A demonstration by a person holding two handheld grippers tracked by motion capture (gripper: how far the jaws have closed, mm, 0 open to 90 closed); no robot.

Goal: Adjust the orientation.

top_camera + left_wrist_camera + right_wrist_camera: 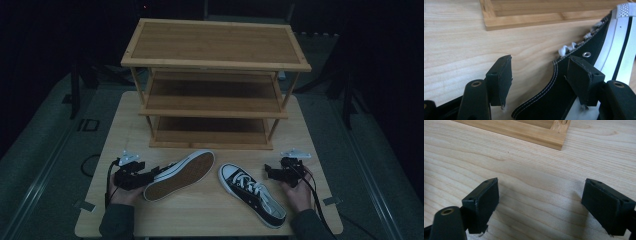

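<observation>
Two black canvas sneakers with white soles lie on the wooden table. One sneaker lies tipped on its side with its brown sole facing up. My left gripper sits at its heel end. In the left gripper view the jaws of that gripper stand wide, with the sneaker's heel collar between them; the left pad is apart from the canvas. The other sneaker stands upright, toe toward the rack. My right gripper hovers open beside its toe, with bare table between the jaws of the gripper.
A three-tier wooden shoe rack stands at the far half of the table, its bottom frame just beyond the sneakers. The rack's lower corner lies ahead of the right gripper. Dark floor surrounds the table.
</observation>
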